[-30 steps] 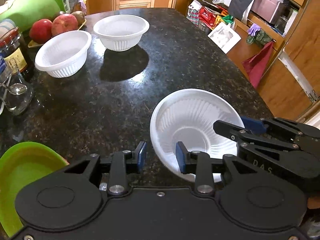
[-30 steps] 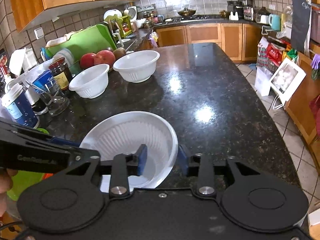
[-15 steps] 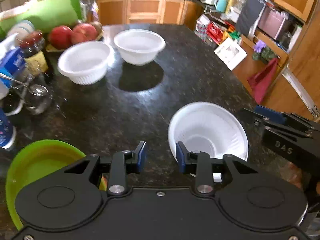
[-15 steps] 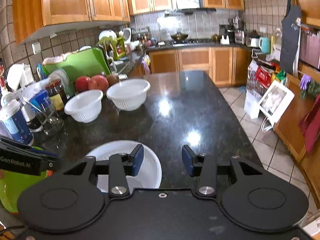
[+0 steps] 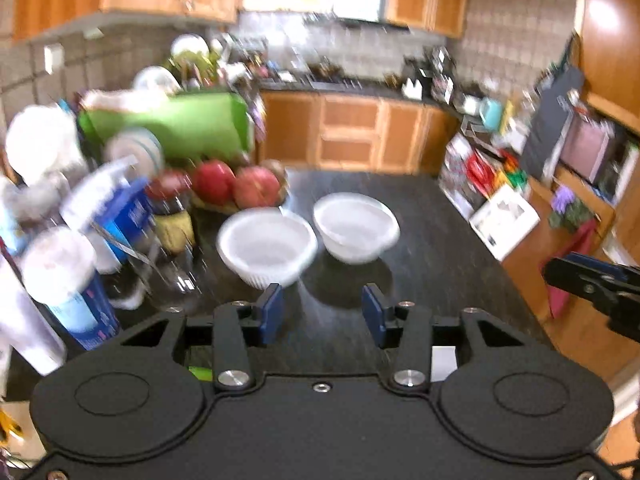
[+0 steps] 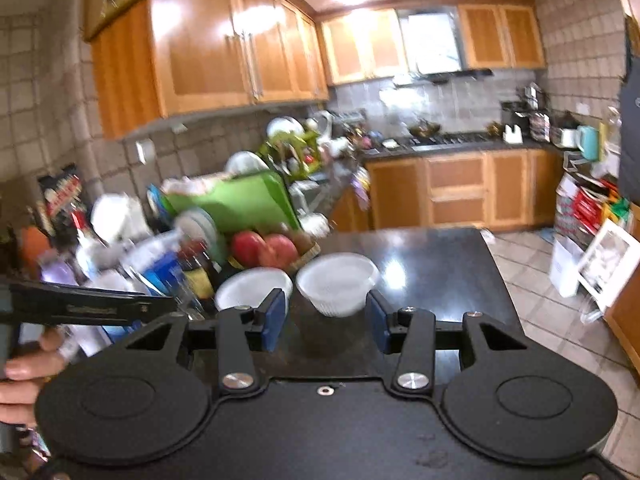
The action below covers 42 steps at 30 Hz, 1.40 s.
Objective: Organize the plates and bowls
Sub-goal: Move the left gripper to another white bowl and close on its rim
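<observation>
Left gripper [image 5: 322, 314], right gripper [image 6: 327, 320] – both spread wide, empty; two white bowls [image 5: 267, 249] ahead, apples [image 5: 236, 184] behind.

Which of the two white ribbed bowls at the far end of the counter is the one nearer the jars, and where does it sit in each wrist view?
Left wrist: the bowl nearer the jars is centre-left, just above the left gripper fingertips.
Right wrist: the same bowl is left of centre, partly behind the right gripper left fingertip.
Shared landmark: the red apples sit just behind it.
</observation>
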Each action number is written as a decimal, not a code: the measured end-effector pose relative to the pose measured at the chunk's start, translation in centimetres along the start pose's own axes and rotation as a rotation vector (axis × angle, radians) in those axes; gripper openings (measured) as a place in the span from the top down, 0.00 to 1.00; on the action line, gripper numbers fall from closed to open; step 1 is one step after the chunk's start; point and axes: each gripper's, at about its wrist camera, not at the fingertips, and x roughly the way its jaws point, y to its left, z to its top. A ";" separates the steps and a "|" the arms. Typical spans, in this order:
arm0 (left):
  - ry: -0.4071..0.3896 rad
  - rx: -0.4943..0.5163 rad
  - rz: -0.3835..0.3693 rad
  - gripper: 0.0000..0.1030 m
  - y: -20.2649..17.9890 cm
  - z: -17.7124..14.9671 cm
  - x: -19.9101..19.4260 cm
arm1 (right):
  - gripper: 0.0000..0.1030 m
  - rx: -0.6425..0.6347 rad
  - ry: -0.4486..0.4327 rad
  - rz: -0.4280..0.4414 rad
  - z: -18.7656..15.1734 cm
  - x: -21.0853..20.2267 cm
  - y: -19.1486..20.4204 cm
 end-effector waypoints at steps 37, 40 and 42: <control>0.158 -0.134 0.169 0.48 -6.7 6.3 12.6 | 0.53 -0.147 0.435 0.123 11.0 21.3 -13.2; 0.175 -0.147 0.200 0.48 -7.1 6.2 13.6 | 0.53 -0.151 0.472 0.151 10.4 23.7 -13.3; 0.192 -0.160 0.218 0.48 -7.1 6.1 14.4 | 0.55 -0.160 0.500 0.165 9.9 25.3 -13.2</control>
